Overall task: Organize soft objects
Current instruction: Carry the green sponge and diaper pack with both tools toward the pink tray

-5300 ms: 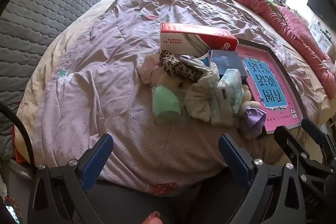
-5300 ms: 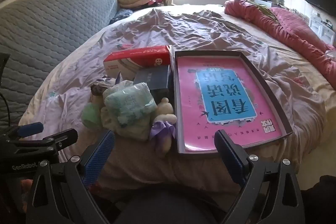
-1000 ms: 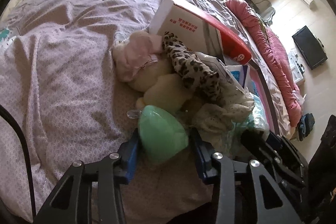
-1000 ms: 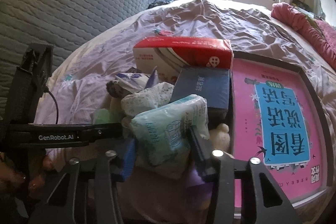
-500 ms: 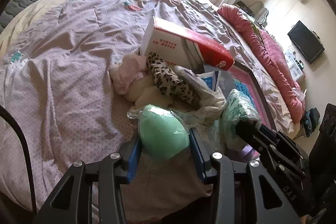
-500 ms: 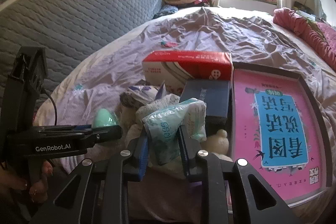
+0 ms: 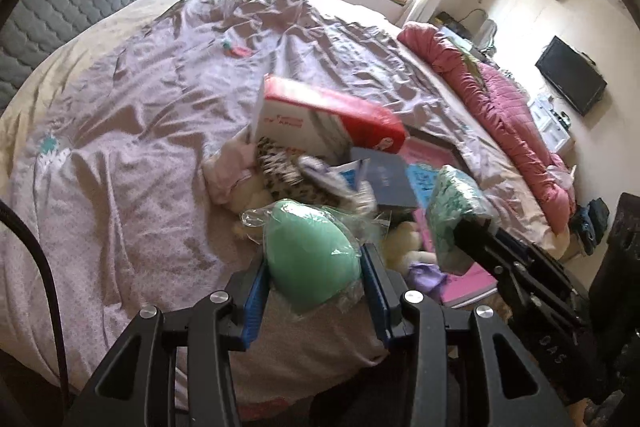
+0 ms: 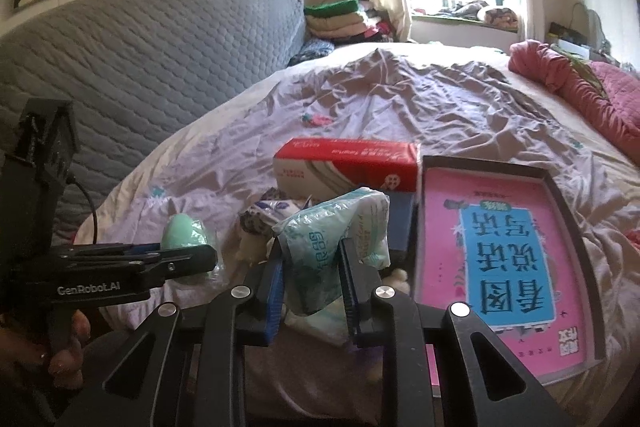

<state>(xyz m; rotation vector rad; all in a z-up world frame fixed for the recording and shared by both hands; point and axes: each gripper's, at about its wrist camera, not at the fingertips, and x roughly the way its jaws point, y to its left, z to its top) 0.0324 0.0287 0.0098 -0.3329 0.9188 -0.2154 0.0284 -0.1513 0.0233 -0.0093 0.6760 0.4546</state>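
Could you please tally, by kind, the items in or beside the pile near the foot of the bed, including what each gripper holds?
Bagged soft items held in grippers: 2 (green sponge, tissue pack)
Boxes: 3 (red-and-white box, dark blue box, pink-lined tray box)
Soft items left in the pile: 3 or more (pink cloth, leopard-print cloth, purple plush)
Total: 8 or more

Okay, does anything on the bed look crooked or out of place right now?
Yes. The red and white box sits tilted, propped on the heap of soft items rather than flat on the purple bedspread. The pink tray beside it lies flat and squarely placed.
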